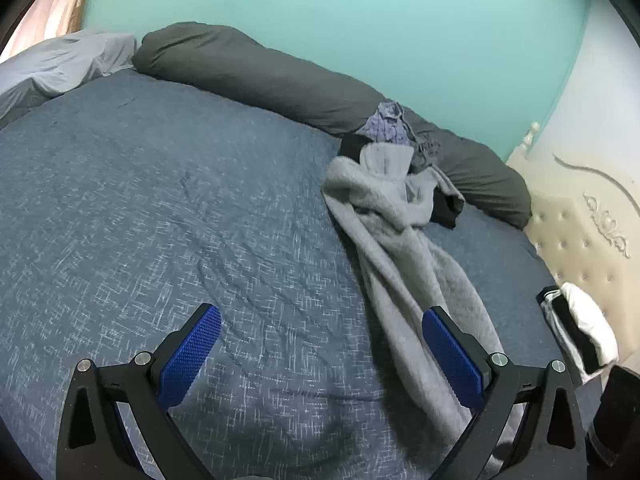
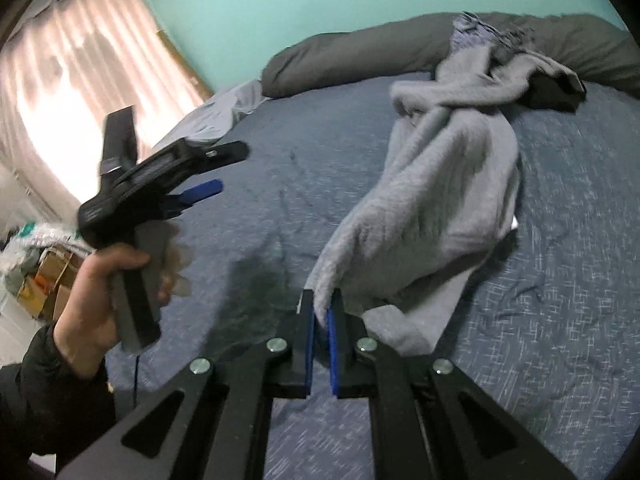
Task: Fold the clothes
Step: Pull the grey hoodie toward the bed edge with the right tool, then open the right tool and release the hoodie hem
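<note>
Right wrist view: your right gripper [image 2: 320,312] is clamped on an edge of the grey fleece garment [image 2: 436,184], and the cloth trails away from the pads across the blue bedspread [image 2: 560,340] toward the dark bolster [image 2: 360,48]. It's soft, thick and limp by the look of it, so expect it to sag and drag rather than hold shape; light enough, but the twisted upper part will likely pull along in a bundle. Your left gripper [image 1: 320,344] hovers with its jaws wide apart, nothing between them, the garment running just beside its right finger. A sound second hold would be another point on the near edge, well apart from the first, to spread it flat. No brand, label or writing is readable anywhere in either view.
</note>
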